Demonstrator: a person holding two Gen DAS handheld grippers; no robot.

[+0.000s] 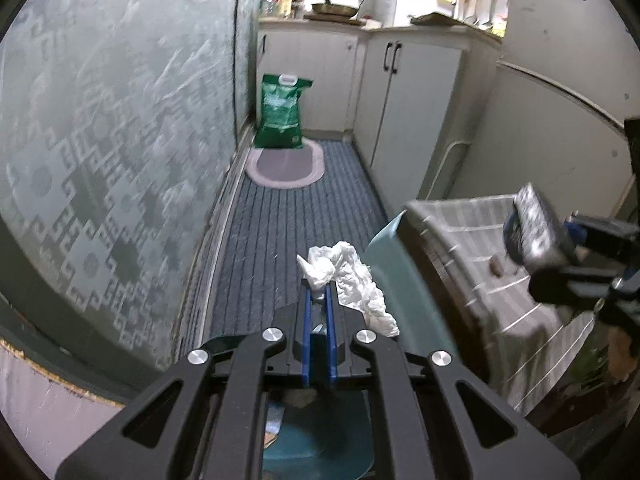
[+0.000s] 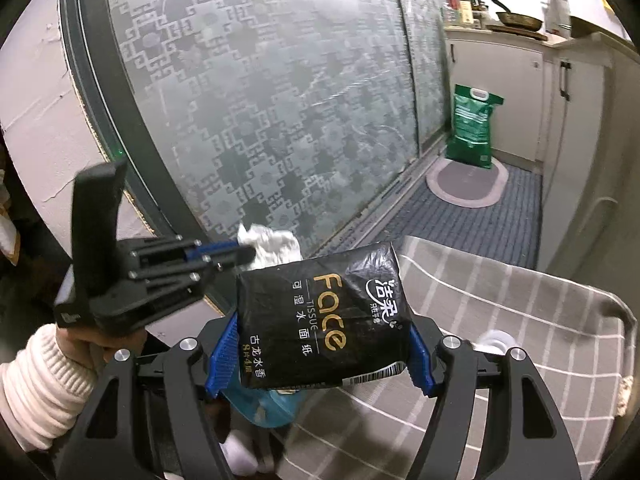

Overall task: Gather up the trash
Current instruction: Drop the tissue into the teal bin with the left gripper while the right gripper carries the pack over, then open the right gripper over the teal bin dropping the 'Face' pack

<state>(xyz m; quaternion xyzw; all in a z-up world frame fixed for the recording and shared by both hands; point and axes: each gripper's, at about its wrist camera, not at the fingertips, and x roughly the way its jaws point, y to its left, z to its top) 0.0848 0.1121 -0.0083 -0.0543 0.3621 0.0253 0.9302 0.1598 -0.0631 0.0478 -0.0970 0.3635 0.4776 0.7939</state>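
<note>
1. The left tongs [image 1: 319, 294] are closed tight on a crumpled white tissue [image 1: 348, 280], pinching only one corner, so most of the paper hangs free to the right of the tips. That hold probably suits loose, light trash that only needs carrying.
2. The right tongs [image 2: 320, 344] are spread wide and clamped on the two sides of a black tissue packet [image 2: 324, 316], print facing the camera. The packet looks soft and part empty, so I judge a side squeeze keeps it from slipping.
3. Both pieces are held up in the air, above a surface draped in a grey striped cloth [image 2: 500, 320] and a teal bin [image 1: 384, 276] beside it.
4. The bin's inside is mostly hidden behind the left tongs; some scraps seem to lie at its bottom, but I cannot tell what.
5. The likely next step is dropping both into the bin.
</note>
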